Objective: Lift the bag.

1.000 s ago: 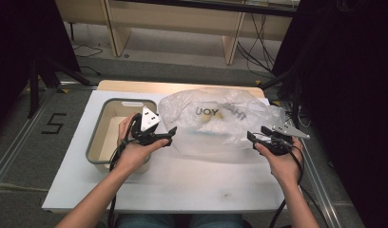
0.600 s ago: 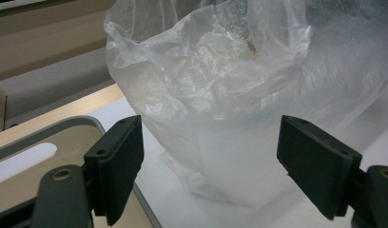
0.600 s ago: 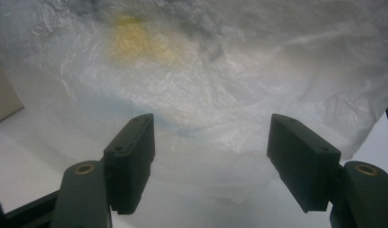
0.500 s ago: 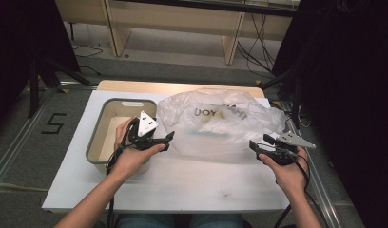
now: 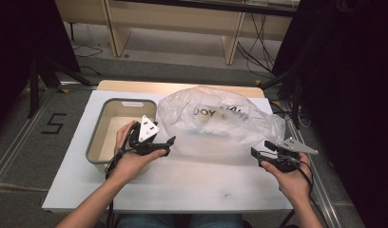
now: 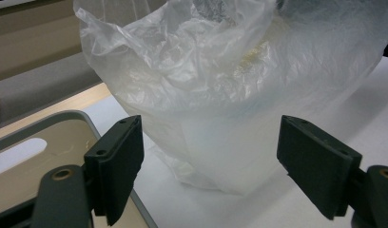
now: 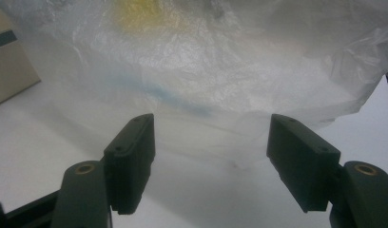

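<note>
Both grippers, left gripper (image 5: 169, 141) and right gripper (image 5: 255, 153), have drawn nearer the person, jaws wide and empty; the plastic bag (image 5: 220, 121) sits mid-table, right of the tray (image 5: 99, 137), apparently awaiting a grasp.

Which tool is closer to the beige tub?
The left. The left tool sits just past the beige tub's right rim, its hand over the tub's near corner. The right tool is far off, beyond the plastic bag, near the table's right edge.
</note>
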Demonstrator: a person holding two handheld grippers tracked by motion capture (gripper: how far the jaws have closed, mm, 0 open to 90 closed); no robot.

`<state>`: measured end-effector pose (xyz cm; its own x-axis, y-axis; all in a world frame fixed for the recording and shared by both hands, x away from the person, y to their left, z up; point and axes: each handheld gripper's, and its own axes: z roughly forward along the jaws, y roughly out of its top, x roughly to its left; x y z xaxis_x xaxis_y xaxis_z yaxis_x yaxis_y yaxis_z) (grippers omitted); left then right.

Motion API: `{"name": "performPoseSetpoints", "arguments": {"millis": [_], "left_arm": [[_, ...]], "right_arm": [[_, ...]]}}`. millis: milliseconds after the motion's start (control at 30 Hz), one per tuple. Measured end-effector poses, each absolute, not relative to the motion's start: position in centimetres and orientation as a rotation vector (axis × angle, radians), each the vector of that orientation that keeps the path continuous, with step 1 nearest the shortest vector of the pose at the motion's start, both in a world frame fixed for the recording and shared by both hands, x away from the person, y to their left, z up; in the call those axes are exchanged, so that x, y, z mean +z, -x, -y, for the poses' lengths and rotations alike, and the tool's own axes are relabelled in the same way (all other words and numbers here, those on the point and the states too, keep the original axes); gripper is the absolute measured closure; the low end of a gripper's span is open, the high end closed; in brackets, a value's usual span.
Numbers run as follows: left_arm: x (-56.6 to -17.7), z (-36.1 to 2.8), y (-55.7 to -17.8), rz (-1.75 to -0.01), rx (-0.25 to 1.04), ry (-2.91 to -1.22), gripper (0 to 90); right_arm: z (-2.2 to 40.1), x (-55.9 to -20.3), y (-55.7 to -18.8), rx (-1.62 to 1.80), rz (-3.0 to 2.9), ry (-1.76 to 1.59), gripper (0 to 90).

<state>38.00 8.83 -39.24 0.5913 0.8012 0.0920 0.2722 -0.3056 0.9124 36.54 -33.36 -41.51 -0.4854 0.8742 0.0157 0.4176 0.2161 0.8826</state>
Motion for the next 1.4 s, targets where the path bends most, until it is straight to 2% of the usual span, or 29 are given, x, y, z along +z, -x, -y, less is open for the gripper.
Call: {"name": "performPoseSetpoints", "arguments": {"millis": [1400], "left_arm": [[-40.5, -9.9, -35.0, -0.765, 0.623, -1.915, 24.2]], "right_arm": [[33.9, -42.7, -33.9, 1.248, -2.084, -1.127, 34.7]]}}
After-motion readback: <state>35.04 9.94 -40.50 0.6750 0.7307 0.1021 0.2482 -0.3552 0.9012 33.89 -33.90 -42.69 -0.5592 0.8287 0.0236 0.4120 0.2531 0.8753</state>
